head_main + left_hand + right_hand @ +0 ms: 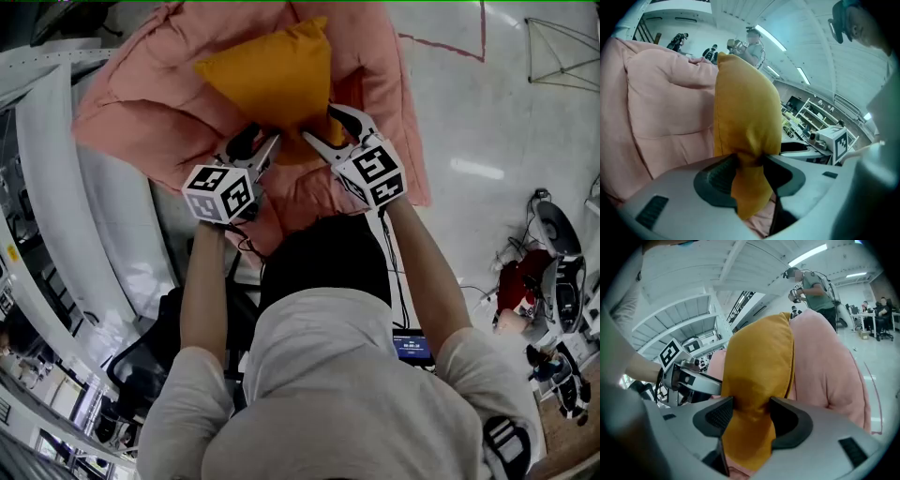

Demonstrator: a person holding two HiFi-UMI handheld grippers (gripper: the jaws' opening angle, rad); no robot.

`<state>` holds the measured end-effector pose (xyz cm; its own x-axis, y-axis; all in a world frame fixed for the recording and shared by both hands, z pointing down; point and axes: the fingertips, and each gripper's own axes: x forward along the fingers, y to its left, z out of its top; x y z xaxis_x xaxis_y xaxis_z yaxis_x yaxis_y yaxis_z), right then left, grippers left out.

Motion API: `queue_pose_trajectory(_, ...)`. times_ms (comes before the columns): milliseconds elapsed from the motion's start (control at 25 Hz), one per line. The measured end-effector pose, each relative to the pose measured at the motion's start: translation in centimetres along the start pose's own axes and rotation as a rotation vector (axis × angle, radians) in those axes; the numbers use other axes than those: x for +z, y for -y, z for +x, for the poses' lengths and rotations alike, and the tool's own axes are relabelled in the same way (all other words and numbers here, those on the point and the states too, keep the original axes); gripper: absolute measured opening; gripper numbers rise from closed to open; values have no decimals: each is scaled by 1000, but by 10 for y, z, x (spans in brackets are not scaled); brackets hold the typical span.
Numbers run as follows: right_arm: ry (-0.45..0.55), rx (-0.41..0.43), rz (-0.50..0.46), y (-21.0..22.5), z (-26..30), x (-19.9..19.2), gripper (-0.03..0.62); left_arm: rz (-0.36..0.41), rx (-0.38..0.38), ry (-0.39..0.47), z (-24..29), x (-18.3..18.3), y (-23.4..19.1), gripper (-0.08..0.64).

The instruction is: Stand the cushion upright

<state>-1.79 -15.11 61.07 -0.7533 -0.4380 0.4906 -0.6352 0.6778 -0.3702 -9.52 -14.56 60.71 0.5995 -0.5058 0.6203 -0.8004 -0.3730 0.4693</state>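
A mustard-yellow cushion (272,80) stands on edge against a pink quilted duvet (141,103). My left gripper (258,150) is shut on the cushion's near left corner; in the left gripper view the yellow cloth (747,126) is pinched between the dark pads and hangs below them. My right gripper (328,127) is shut on the near right corner, and in the right gripper view the cushion (759,376) bulges up between its jaws. Each gripper's marker cube (220,192) faces the head camera.
The pink duvet (829,371) fills the space behind and under the cushion. White panels (56,187) run along the left. A pale floor (487,112) with cables and gear (553,272) lies to the right. People stand far off (811,287).
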Motion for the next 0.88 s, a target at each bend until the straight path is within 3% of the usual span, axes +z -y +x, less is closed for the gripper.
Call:
queue_pose_trajectory(320, -33, -1, -61, -3, 11, 9, 261, -32, 24, 52, -4, 2, -11, 189)
queue_pose_trajectory(600, -71, -24, -49, 13, 29, -11, 261, 1, 47, 29, 19, -9, -28, 175)
queue_pose_trajectory(880, -134, -59, -90, 24, 39, -21, 261, 15, 16, -35, 34, -19, -37, 163)
